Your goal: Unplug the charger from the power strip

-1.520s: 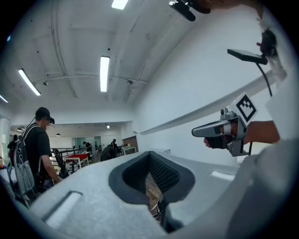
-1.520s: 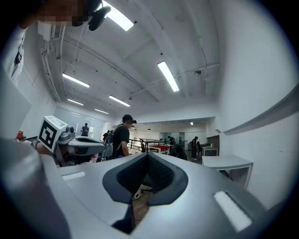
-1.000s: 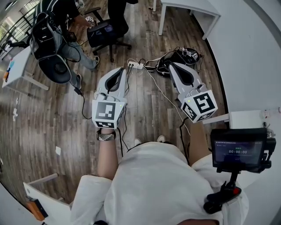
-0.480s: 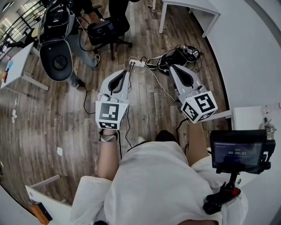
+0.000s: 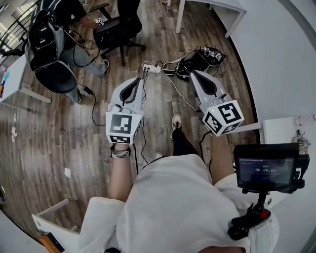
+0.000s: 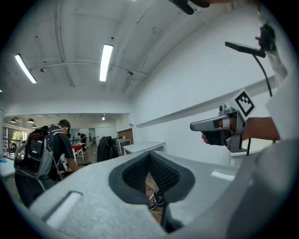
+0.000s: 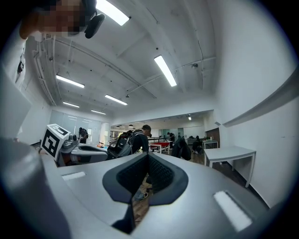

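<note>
Jaws of the pale grey plastic left gripper (image 5: 141,80) are pressed together with nothing between them; its own view shows the black ribbed pads meeting at the tip. The matching right gripper (image 5: 193,73) is closed in the same way and is also empty. Each carries a white cube with black square markers at its rear, and each is held in one of the person's hands, well above the brown wood-plank floor (image 5: 59,123). Both point forward, side by side and apart from each other.

Ahead of the two tips, and between them, a long white power strip (image 5: 152,69) lies flat on the floor. Neither gripper touches it. Dark plugs sit in it, though which one is the charger is too small to tell. Thin black and white cables (image 5: 173,86) run from the strip, some towards a tangled black bundle of cords (image 5: 197,62) by the wall.

Below the grippers, the person's light shoe (image 5: 176,121) is stepped forward. Further off stand a black office chair (image 5: 118,29), a person wearing a black backpack (image 5: 42,37), and a white table (image 5: 207,6).
</note>
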`<state>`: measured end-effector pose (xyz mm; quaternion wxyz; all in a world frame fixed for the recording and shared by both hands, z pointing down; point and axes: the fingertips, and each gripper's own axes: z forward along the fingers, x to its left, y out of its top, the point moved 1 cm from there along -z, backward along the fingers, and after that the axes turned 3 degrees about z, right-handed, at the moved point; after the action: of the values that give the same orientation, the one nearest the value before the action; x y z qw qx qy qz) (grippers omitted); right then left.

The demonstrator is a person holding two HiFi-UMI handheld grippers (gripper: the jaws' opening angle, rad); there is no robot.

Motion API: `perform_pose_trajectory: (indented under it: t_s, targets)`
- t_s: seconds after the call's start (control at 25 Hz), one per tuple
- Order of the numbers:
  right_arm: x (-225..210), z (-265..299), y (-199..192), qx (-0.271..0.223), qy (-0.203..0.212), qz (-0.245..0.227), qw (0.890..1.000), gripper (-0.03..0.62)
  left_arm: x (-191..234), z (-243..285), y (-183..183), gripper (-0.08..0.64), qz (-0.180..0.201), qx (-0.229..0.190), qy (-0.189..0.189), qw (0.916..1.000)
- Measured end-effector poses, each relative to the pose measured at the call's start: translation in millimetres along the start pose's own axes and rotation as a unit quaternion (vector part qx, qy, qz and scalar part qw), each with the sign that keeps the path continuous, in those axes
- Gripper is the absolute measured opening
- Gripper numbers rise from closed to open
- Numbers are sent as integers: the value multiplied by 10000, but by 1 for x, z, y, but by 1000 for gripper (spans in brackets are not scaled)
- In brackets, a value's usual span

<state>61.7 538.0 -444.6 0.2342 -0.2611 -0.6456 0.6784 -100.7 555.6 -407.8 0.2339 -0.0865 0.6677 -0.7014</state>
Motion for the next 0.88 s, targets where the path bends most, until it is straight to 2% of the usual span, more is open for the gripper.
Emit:
perform_pose_trajectory:
  t_s: [0.16, 0.36, 0.72, 0.88]
  targets:
    - [-22, 22, 8, -238, -54, 70, 9997, 2, 15, 24, -1, 4, 52, 12, 54, 10000]
    - [-95, 83, 9, -246, -30, 105, 9996, 2, 47, 109, -7, 3, 57, 191, 173, 9997]
    - [-114, 88, 6, -137, -125, -98, 9998, 2, 45, 130, -5, 4, -49, -18, 40, 10000]
    - [-204, 152, 9, 26, 96, -112, 9999, 2, 57, 235, -8, 5, -3, 262, 80, 9996]
